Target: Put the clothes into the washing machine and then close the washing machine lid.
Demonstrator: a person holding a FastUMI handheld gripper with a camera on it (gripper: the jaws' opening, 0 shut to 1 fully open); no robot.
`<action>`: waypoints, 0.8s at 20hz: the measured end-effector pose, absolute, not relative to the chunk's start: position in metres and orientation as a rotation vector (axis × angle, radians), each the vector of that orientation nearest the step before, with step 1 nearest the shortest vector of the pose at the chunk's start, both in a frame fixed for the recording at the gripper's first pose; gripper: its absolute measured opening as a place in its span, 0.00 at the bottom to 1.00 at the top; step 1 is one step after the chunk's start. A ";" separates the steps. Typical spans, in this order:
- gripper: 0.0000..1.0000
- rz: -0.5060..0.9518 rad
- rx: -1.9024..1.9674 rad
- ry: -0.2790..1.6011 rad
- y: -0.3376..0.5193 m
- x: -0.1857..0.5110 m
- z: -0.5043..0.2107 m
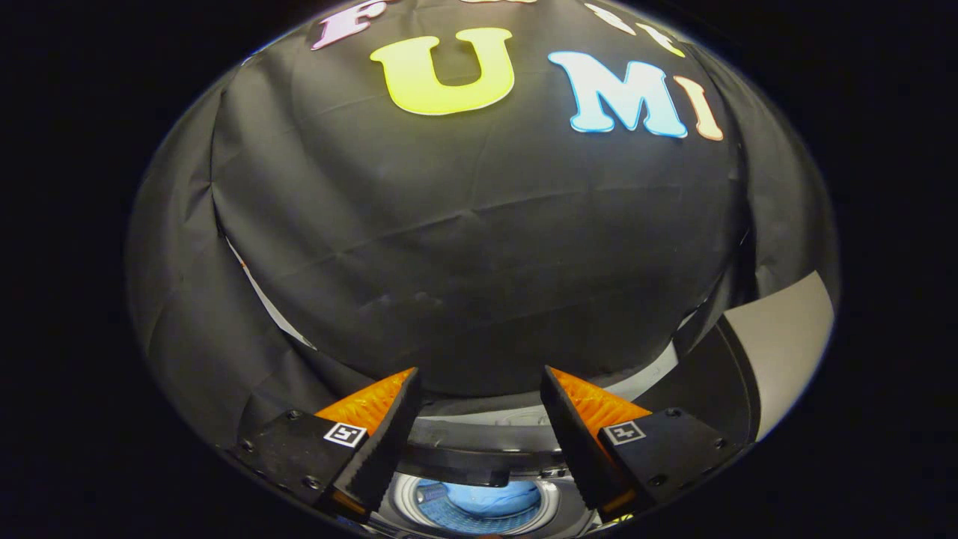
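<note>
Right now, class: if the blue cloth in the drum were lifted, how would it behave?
The blue cloth lies rumpled in the drum, so probably floppy, light and drapey. The hand-held gripper hangs open above.

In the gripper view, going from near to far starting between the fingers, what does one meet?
Open gripper, nothing between its fingers → blue clothes in the drum → washer's dark rim → black cloth wall.

The scene is being viewed from just above the washing machine [479, 464], along the parted fingers [389, 442], with the booth wall [479, 247] being faced closely.
</note>
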State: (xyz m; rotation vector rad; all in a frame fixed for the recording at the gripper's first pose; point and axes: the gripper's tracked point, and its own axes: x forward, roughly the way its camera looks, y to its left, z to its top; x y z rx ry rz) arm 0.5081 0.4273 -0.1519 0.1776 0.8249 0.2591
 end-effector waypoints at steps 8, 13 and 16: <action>0.99 0.258 0.096 0.848 0.433 0.504 -0.161; 0.99 0.276 0.092 0.864 0.433 0.501 -0.162; 0.99 0.277 0.092 0.858 0.433 0.498 -0.162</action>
